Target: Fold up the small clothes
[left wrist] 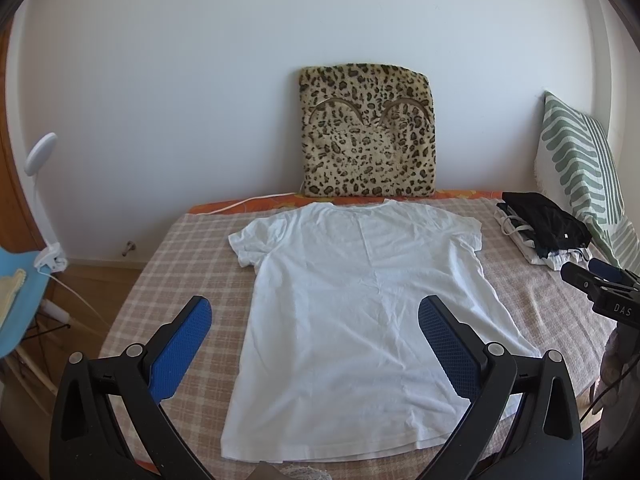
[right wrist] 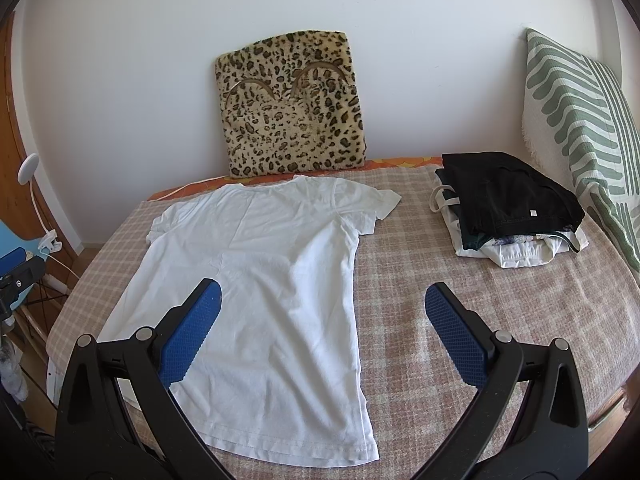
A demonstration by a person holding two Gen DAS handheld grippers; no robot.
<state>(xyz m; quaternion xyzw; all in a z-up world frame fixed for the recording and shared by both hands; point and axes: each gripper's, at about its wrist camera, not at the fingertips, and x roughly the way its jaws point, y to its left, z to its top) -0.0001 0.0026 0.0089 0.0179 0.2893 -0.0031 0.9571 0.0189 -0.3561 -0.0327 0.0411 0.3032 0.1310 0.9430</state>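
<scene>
A white T-shirt lies flat and spread out on the checked bed cover, collar toward the wall, hem toward me. It also shows in the right wrist view. My left gripper is open and empty, hovering above the shirt's lower half. My right gripper is open and empty, above the shirt's right edge and the bare cover. Neither gripper touches the cloth.
A pile of folded clothes, black on top, sits at the right of the bed, also in the left view. A leopard cushion leans on the wall. A green striped pillow stands at right. A blue chair and lamp are left.
</scene>
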